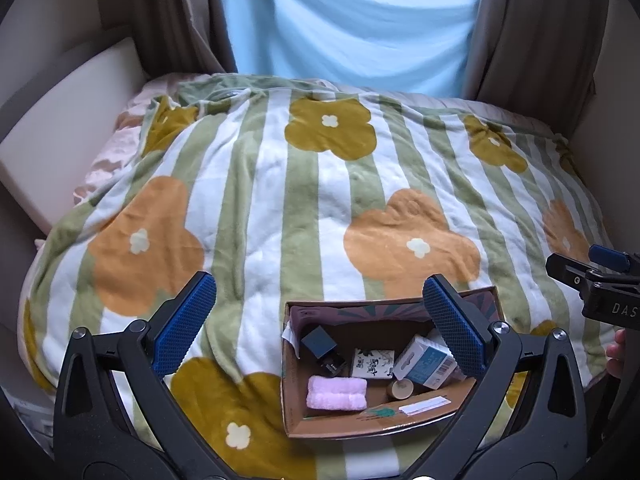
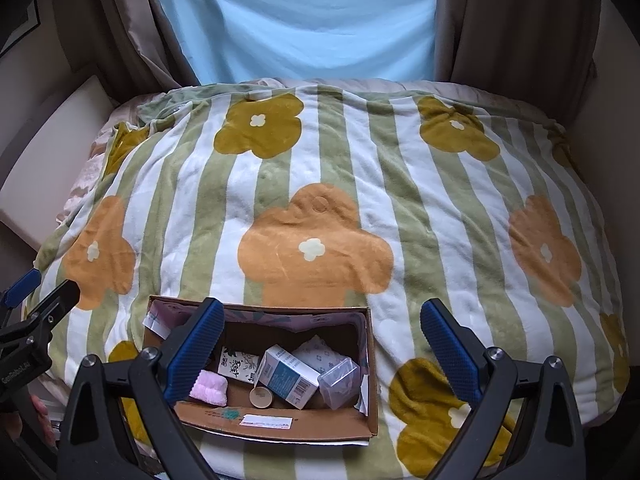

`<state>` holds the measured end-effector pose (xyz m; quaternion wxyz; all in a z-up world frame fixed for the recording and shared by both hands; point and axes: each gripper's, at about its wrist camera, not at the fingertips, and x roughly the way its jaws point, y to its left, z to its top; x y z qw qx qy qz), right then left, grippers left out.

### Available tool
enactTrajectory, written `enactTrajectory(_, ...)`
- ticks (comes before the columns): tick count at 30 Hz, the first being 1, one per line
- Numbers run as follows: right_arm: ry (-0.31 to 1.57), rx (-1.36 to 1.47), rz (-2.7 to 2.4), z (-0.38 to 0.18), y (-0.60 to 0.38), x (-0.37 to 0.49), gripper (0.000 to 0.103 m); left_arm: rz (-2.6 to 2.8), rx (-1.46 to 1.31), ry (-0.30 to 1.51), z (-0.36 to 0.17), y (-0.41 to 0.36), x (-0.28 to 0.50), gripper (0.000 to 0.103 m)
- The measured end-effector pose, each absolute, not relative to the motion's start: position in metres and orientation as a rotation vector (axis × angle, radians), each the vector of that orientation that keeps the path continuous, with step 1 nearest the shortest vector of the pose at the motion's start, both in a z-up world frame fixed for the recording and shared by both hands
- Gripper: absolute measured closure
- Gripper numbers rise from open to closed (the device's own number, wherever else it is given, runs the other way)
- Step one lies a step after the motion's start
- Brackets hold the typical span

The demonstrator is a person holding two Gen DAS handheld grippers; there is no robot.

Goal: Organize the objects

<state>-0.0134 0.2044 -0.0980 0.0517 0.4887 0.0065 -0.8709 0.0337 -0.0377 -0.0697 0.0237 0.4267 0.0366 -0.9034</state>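
- Left wrist view: open cardboard box [image 1: 384, 364] on a striped, flowered blanket [image 1: 280, 200], near edge of the bed, right of centre.
- Inside the box: pink folded towel [image 1: 337, 393] near-left; dark cube [image 1: 319, 343] far-left, a small black item just near of it; white printed pack [image 1: 372, 364] in the middle; white-and-blue carton [image 1: 425, 361] tilted at right; small round wooden lid [image 1: 399, 389] near of the pack. White label strip [image 1: 424, 405] on the near flap.
- Left gripper [image 1: 318, 328] wide apart, nothing between the blue pads. Left pad over bare blanket, well left of the box; right pad overlaps the box's far-right corner. Box sits mostly between the fingers, toward the right one.
- Right gripper [image 1: 600, 276] enters at the right edge, beside the box's right side, apart from it; its spread not readable here. A bit of a hand [image 1: 614, 352] shows below it.
- Right wrist view: same box [image 2: 368, 360], near and left of centre. Adds a clear plastic case [image 2: 340, 380] at right and a white patterned packet [image 2: 320, 354] behind the carton [image 2: 286, 376]. Towel [image 2: 209, 387], pack [image 2: 238, 364], lid [image 2: 260, 397] as before.
- Right gripper [image 2: 322, 330] spread wide, empty. Left pad overlaps the box's left part, over the towel side; right pad over blanket [image 2: 440, 220], right of the box.
- Left gripper [image 2: 24, 304] at far left edge, apart from the box; hand [image 2: 40, 408] below it.
- Blue cloth [image 2: 300, 20] and brown curtains [image 2: 520, 20] at the far end.
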Motion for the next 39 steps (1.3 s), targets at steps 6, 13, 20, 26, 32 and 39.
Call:
enactTrajectory(6, 0.019, 1.484, -2.65, -0.097, 0.202, -0.014, 0.005, -2.8, 1.338, 0.103, -0.072, -0.033, 0.033, 0.0)
enactTrajectory(13, 0.038, 1.472, -2.652, -0.096, 0.196, -0.016, 0.005, -2.794, 1.353, 0.096, -0.076, -0.031, 0.033, 0.0)
enactTrajectory(20, 0.041, 1.469, -2.659, -0.096, 0.195, -0.017, 0.005, -2.807, 1.374, 0.067, -0.077, -0.028, 0.031, 0.0)
enactTrajectory(26, 0.042, 1.468, -2.662, -0.095, 0.195, -0.017, 0.005, -2.818, 1.381, 0.045, -0.078, -0.023, 0.031, 0.0)
enactTrajectory(32, 0.036, 1.462, -2.666, -0.096, 0.197, -0.017, 0.005, -2.827, 1.376, 0.037, -0.077, -0.021, 0.032, 0.0)
enactTrajectory(39, 0.039, 1.459, -2.664, -0.096, 0.197, -0.017, 0.005, -2.844, 1.349, 0.047, -0.072, -0.024, 0.031, 0.0)
